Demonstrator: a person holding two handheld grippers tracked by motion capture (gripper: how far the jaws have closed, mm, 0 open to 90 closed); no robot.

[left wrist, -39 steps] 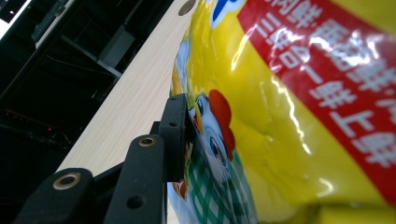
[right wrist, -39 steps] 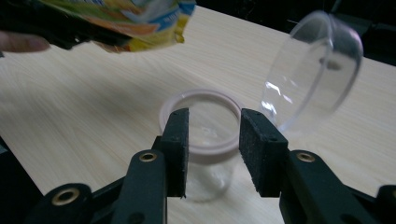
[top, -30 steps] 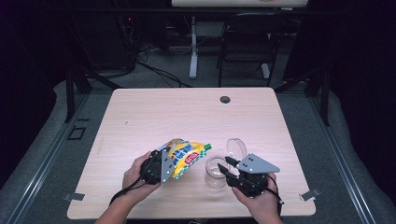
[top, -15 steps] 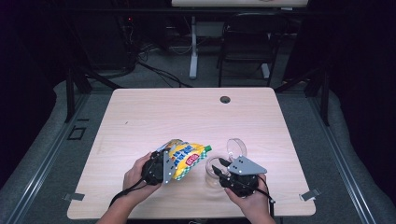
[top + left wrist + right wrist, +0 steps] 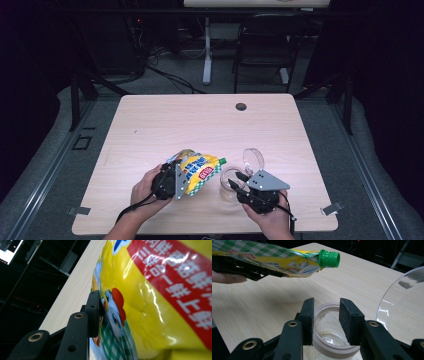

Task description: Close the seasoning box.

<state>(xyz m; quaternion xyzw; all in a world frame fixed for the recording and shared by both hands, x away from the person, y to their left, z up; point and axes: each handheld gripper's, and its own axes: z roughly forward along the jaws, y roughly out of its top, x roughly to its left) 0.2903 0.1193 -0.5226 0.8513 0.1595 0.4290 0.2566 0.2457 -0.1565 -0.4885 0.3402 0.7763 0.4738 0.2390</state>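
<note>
A yellow pouch (image 5: 200, 172) with a red label and a green screw cap (image 5: 329, 258) is held nearly level above the table. My left gripper (image 5: 179, 181) is shut on its rear part; in the left gripper view one jaw presses the printed foil (image 5: 150, 302). The cap points towards a small clear jar (image 5: 227, 189) whose hinged clear lid (image 5: 252, 159) stands up open. My right gripper (image 5: 326, 315) is open, its jaws at the jar's near rim (image 5: 332, 340) with the mouth showing between them. The jar looks almost empty.
The light wood table (image 5: 175, 125) has a dark cable hole (image 5: 241, 106) near its far edge. A black chair (image 5: 260, 45) and a desk leg stand beyond the table. Both hands work close to the table's near edge.
My right gripper has moved left, up to the jar. The left gripper and the pouch have hardly shifted.
</note>
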